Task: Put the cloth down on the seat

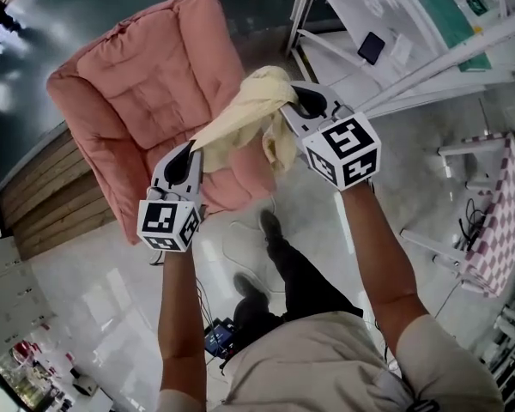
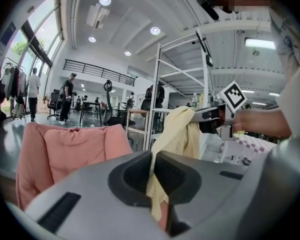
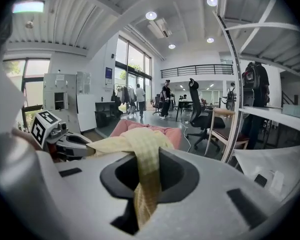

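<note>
Cloth (image 1: 245, 110): stretched between my two grippers, over pink seat (image 1: 137, 101) near edge | my left gripper (image 1: 191, 151): clamped on one cloth end | my right gripper (image 1: 299, 103): clamped on other end

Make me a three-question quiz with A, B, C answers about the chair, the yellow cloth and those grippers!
1. What colour is the seat?
A. blue
B. green
C. pink

2. Where is the cloth?
A. spread flat on the seat
B. held up between the left gripper and the right gripper
C. hanging from one gripper only

3. The left gripper is:
A. shut on the cloth
B. open and empty
C. shut on nothing

Answers:
1. C: the padded seat looks pink in every view.
2. B: each gripper pinches one end.
3. A: its jaws squeeze cloth between them.
</note>
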The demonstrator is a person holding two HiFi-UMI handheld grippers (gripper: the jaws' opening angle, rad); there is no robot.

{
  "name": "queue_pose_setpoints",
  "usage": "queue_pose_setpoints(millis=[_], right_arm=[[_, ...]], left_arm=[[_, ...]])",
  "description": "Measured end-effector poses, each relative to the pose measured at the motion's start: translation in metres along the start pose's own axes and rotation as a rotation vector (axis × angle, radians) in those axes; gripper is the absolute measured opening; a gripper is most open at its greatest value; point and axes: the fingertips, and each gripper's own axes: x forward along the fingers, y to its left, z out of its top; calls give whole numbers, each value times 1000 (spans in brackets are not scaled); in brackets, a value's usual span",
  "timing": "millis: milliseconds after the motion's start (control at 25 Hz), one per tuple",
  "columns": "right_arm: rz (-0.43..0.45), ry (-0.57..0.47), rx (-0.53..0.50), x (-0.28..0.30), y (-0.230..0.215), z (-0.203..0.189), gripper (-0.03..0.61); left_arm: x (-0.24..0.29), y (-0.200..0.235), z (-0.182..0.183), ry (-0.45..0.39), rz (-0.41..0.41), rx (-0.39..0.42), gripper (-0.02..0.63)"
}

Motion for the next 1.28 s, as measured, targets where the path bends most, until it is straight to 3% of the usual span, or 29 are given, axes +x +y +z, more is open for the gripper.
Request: queue_pose_setpoints(millis=[240,760,1280], right_arm=[[49,25,53,43,17,-53,46],[147,-30,187,113,34,-136,52],[178,144,424,154,38,-282,71]], left_arm=[[5,32,-55,56,67,-61,14],[37,76,-163,112,141,-190,14],[61,84,-279,284,172,-297,14]])
